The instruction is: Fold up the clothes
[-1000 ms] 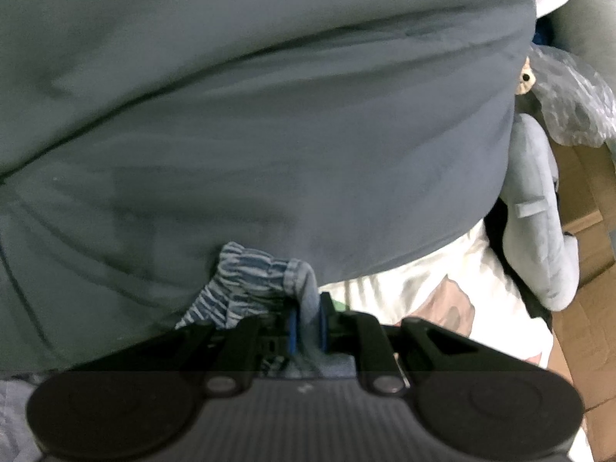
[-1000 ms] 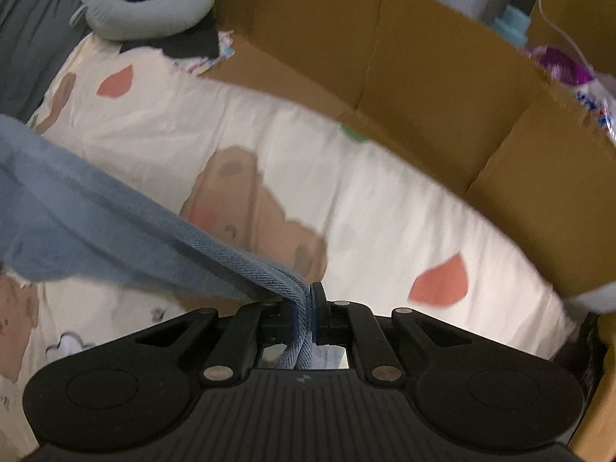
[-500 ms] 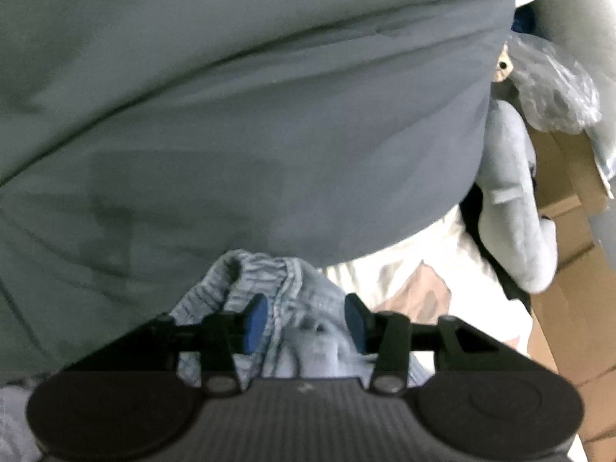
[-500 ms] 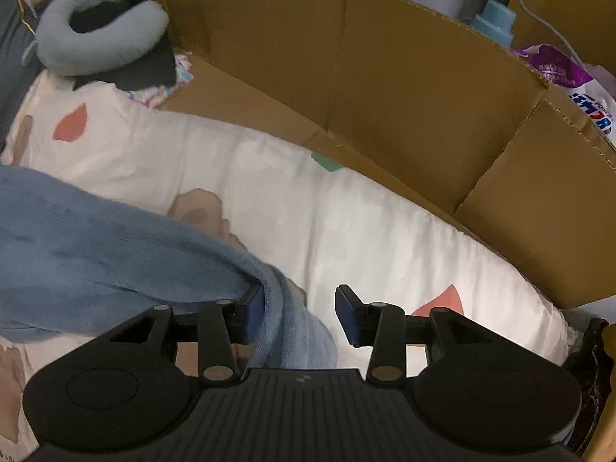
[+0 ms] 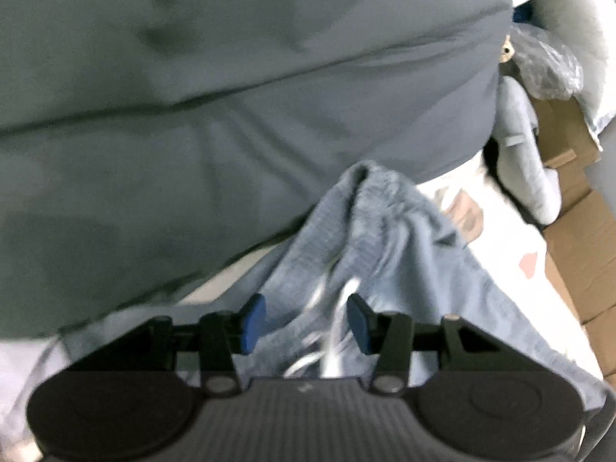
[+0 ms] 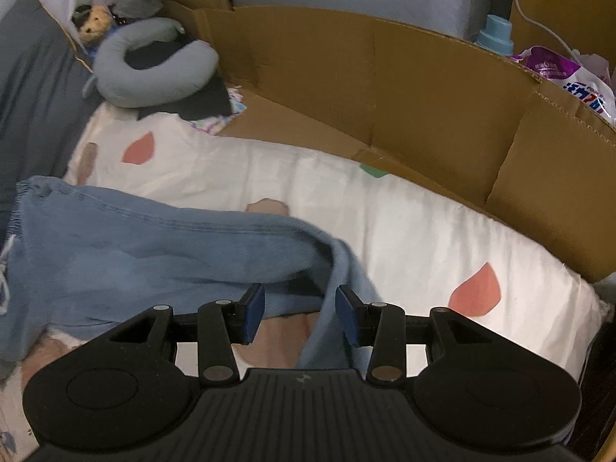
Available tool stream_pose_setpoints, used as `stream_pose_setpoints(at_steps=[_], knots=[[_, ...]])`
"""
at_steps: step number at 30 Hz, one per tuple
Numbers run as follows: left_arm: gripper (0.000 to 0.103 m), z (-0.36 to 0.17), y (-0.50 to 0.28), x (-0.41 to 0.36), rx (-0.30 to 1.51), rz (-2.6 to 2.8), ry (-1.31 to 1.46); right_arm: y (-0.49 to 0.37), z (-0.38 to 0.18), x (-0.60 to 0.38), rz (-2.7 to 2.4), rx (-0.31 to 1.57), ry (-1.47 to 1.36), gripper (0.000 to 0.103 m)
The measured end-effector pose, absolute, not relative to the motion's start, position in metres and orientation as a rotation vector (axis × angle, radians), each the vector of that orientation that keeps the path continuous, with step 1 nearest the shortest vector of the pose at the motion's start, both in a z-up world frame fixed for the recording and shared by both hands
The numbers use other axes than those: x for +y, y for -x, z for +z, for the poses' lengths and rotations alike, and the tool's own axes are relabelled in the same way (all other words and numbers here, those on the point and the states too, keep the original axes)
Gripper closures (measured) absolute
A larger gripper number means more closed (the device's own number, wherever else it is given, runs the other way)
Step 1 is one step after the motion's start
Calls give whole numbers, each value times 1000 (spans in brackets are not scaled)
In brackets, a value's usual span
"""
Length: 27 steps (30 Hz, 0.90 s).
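Note:
A light blue pair of drawstring trousers (image 5: 385, 231) lies crumpled on a white printed bedspread (image 6: 404, 223). In the left wrist view its gathered waistband and white cord sit between the pads of my left gripper (image 5: 306, 321), whose jaws are opening and press on nothing. In the right wrist view the same blue trousers (image 6: 134, 254) stretch to the left. One loose fold rises between the pads of my right gripper (image 6: 300, 315) near the right pad, and the jaws stand apart without pinching it.
A dark grey sheet (image 5: 231, 96) fills the far side in the left view. A brown cardboard wall (image 6: 385, 77) curves round the bedspread. A grey neck pillow (image 6: 154, 73) and a plush toy (image 6: 94, 23) lie at the back left; a detergent bag (image 6: 569, 81) and a bottle (image 6: 494, 32) sit behind the cardboard.
Both grippers were shut on the blue trousers and have let go. The cloth dropped onto the bedspread. The left gripper has drawn back, so more of the garment shows.

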<state>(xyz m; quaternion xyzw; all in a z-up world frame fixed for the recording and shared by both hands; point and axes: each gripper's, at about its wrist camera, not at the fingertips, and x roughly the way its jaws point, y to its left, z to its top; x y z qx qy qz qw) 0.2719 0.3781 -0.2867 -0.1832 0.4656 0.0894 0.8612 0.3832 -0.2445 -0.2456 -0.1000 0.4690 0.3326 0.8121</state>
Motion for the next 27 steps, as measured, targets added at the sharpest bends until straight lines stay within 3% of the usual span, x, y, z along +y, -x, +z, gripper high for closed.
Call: stream_pose_setpoints(at_steps=[13,27], knots=[[49,-322,-176,387,1033,255,418,-316,-243,-277,775,1032,134,55],[47,-369,-134,395,1024,306,480,-274,-262,-300,816,1062,50,55]])
